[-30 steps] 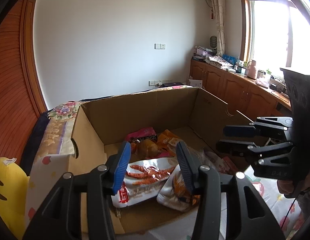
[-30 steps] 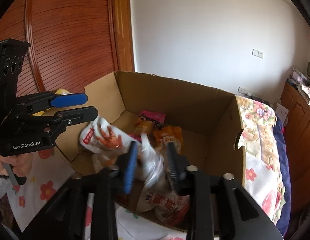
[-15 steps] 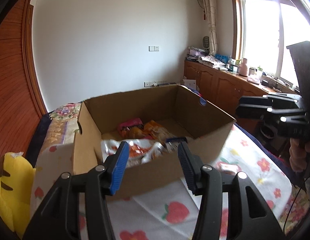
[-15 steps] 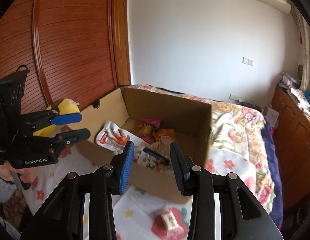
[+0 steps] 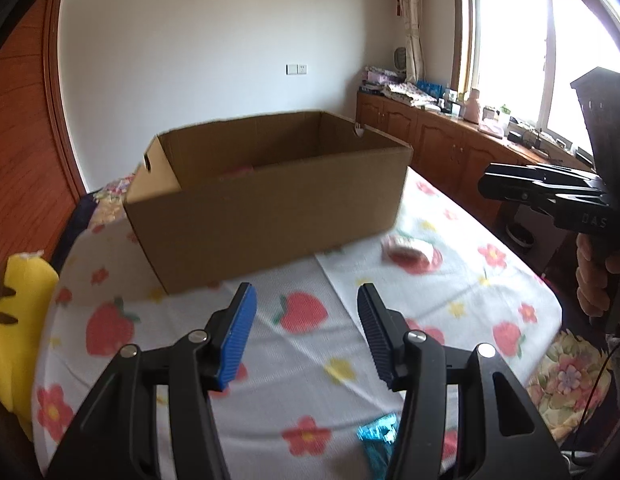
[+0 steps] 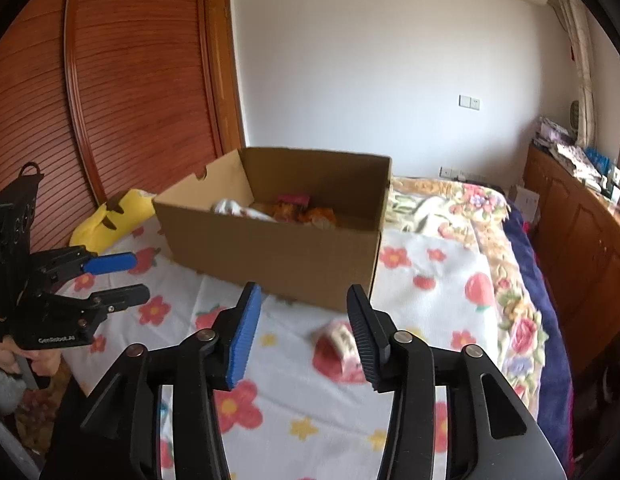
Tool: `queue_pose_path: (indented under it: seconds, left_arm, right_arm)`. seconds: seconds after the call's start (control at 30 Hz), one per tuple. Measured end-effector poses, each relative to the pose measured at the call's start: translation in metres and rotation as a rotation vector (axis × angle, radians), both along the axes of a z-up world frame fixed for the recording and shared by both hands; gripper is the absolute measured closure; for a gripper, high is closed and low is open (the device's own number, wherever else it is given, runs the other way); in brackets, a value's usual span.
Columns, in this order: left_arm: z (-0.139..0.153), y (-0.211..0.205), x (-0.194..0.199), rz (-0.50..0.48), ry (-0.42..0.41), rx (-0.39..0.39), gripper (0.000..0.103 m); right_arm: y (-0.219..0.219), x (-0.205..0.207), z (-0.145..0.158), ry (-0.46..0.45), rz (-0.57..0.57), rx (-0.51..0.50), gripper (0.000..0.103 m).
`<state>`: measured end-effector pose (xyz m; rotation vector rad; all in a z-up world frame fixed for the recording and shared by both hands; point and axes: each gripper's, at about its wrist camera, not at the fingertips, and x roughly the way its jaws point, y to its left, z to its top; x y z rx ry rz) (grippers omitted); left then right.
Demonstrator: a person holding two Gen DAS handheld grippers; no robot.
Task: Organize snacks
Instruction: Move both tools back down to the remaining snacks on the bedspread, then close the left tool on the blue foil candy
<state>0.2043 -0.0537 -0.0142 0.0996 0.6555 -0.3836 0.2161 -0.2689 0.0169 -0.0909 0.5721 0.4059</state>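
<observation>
On the far left, a yellow plush toy with brown markings [image 5: 17,312] lies at the edge of the bed, against the reddish slatted wooden wardrobe door [image 6: 121,92]. The left gripper [image 5: 303,330] hovers above the white bed sheet printed with strawberries and flowers [image 5: 305,352], its fingers spread apart with nothing between them. A crinkled shiny blue wrapper [image 5: 376,438] lies on the sheet just under its right finger. Farther back, in the middle of the bed, stands the open brown cardboard box [image 5: 269,208]; in the right wrist view it holds several snack packets [image 6: 297,210] in white, orange and pink, bunched on its floor. To the right of the box, near its front corner, a small pink-and-white snack packet [image 5: 408,249] rests on the sheet, apart from the box. The right gripper [image 6: 303,330] hangs over the sheet with its fingers apart and empty; the same small packet [image 6: 342,338] shows just beyond them, blurred. Along the right wall runs a brown wooden cabinet [image 5: 438,140] cluttered with items, under a bright window [image 5: 506,40].
</observation>
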Motion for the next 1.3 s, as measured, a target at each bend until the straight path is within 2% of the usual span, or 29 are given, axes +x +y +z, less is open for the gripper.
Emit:
queue_pose_path:
  seconds: [0.5, 0.77, 1.0, 1.1, 1.17, 1.3]
  left_arm:
    - [-0.044, -0.006, -0.053, 0.031, 0.105, -0.007, 0.049]
    - [-0.064, -0.013, -0.073, 0.027, 0.161, -0.011, 0.050]
    - [-0.069, -0.021, -0.076, 0.022, 0.167, 0.004, 0.051]
    - [-0.073, -0.022, -0.073, 0.029, 0.175, 0.014, 0.056]
    - [-0.076, -0.022, -0.072, 0.027, 0.175, 0.021, 0.067]
    - [-0.078, -0.020, -0.072, 0.027, 0.168, 0.021, 0.074]
  right_arm:
    - [-0.007, -0.013, -0.068, 0.045, -0.039, -0.029, 0.045]
    - [-0.014, -0.005, -0.083, 0.073, -0.069, -0.029, 0.045]
    - [-0.012, -0.004, -0.088, 0.094, -0.068, -0.023, 0.045]
    - [-0.007, -0.003, -0.088, 0.097, -0.059, -0.026, 0.045]
    - [-0.005, 0.000, -0.088, 0.104, -0.050, -0.034, 0.045]
    - [-0.002, 0.012, -0.090, 0.128, -0.039, -0.058, 0.045]
